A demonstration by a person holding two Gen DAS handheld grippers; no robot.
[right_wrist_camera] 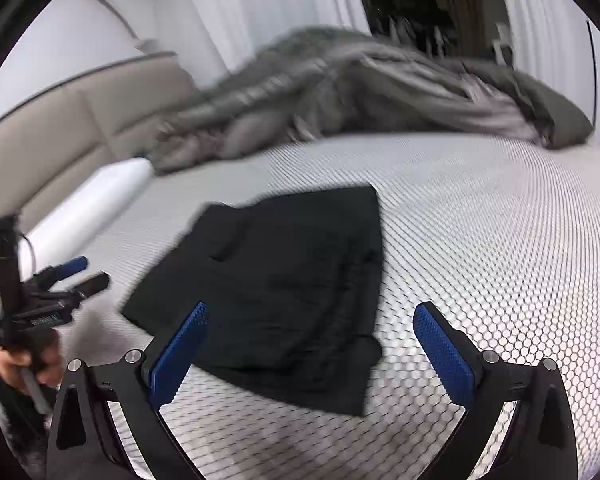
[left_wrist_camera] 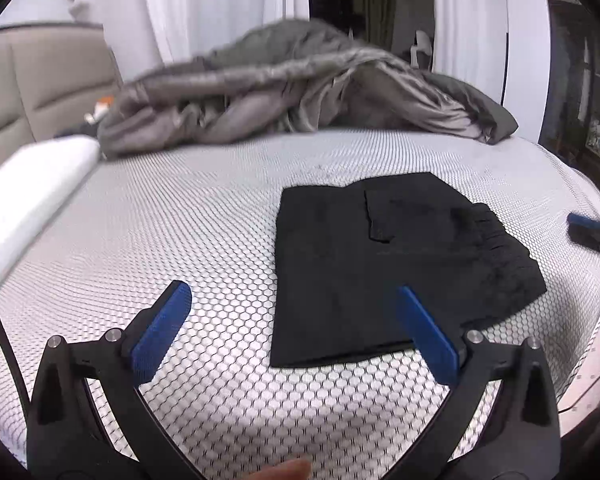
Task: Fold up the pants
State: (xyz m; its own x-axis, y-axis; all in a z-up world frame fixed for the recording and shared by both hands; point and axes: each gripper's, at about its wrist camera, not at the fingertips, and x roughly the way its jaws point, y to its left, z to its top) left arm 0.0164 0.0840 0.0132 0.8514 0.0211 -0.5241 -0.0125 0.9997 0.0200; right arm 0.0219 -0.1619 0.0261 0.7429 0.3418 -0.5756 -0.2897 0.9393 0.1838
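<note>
1. Left wrist view: the left gripper hangs with its jaws spread wide and nothing between them. The black pants lie ahead and slightly to the right on the honeycomb-patterned bed cover — folded into a compact rectangle, long axis running away from the camera, gathered waistband at the right edge. A tip of the right gripper shows at the far right, clear of the cloth.

2. Right wrist view: the right gripper is spread wide too, empty, with the pants just ahead and left of centre. The left gripper sits off their left side; neither looks clearly nearer. The fold looks finished, flat and fairly neat, near the rumpled grey duvet
</note>
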